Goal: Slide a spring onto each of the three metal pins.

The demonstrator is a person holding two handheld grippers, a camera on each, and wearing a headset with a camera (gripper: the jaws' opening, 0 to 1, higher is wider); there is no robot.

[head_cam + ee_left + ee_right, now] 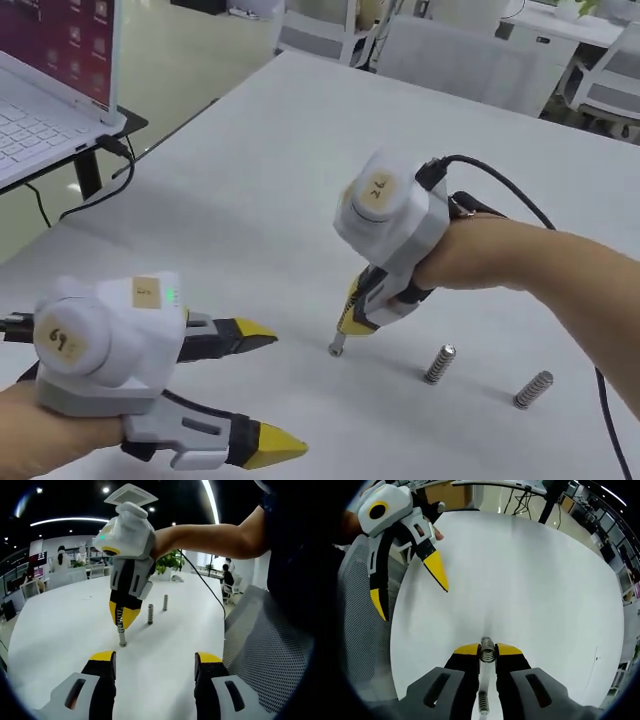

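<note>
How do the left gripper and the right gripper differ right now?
The left gripper is open and holds nothing; the right gripper is shut on a spring. The left gripper points along the table; the right gripper points down at a pin. Both have white bodies and yellow tips.

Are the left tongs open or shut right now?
Open. The left tongs show yellow tips wide apart, with bare table between them and nothing gripped.
</note>
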